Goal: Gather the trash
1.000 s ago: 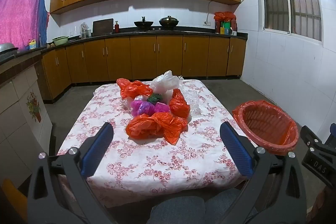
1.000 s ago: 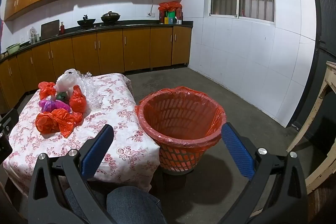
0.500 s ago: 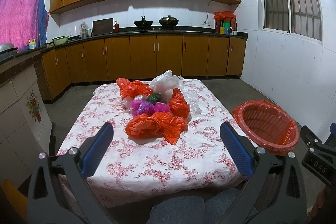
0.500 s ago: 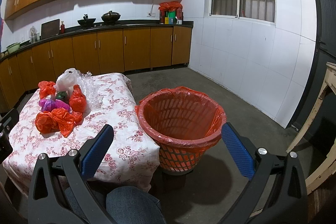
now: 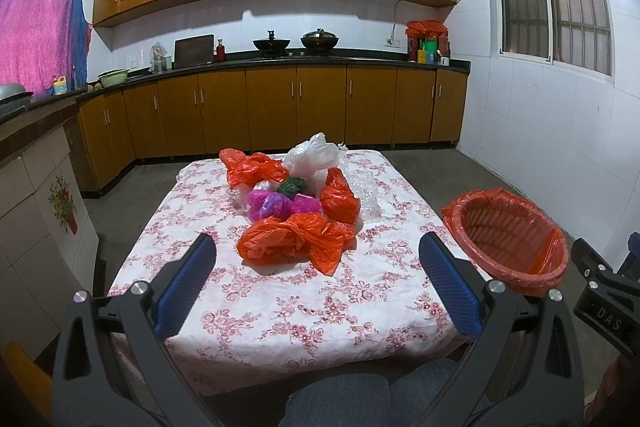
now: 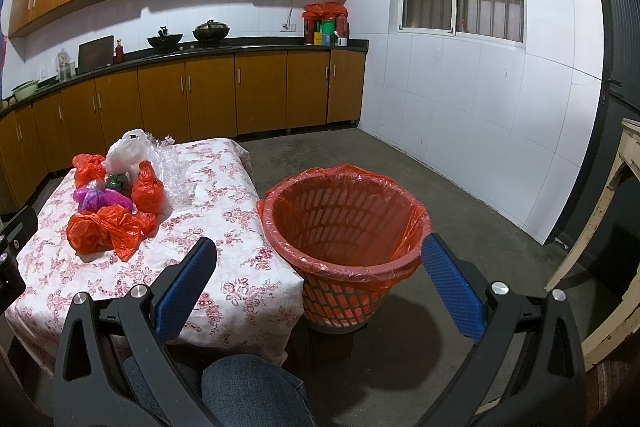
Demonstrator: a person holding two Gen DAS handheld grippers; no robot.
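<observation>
Nothing has visibly moved since a second ago. Both the left gripper (image 5: 318, 281) and right gripper (image 6: 320, 281) hang spread wide and empty. Crumpled plastic bags (image 5: 298, 203) sit piled mid-table on the floral tablecloth (image 5: 280, 307); the red-lined basket (image 6: 344, 223) stands just beside the table's right edge, seemingly empty.

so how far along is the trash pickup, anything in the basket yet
Done: nothing that shows. The visible inside of the lined orange basket holds no trash.
In hand: nothing. The left gripper and right gripper are both open, short of the pile.
Left: the whole heap on the floral tablecloth: orange bags, magenta bags, a green wad, a white bag and clear plastic.
</observation>
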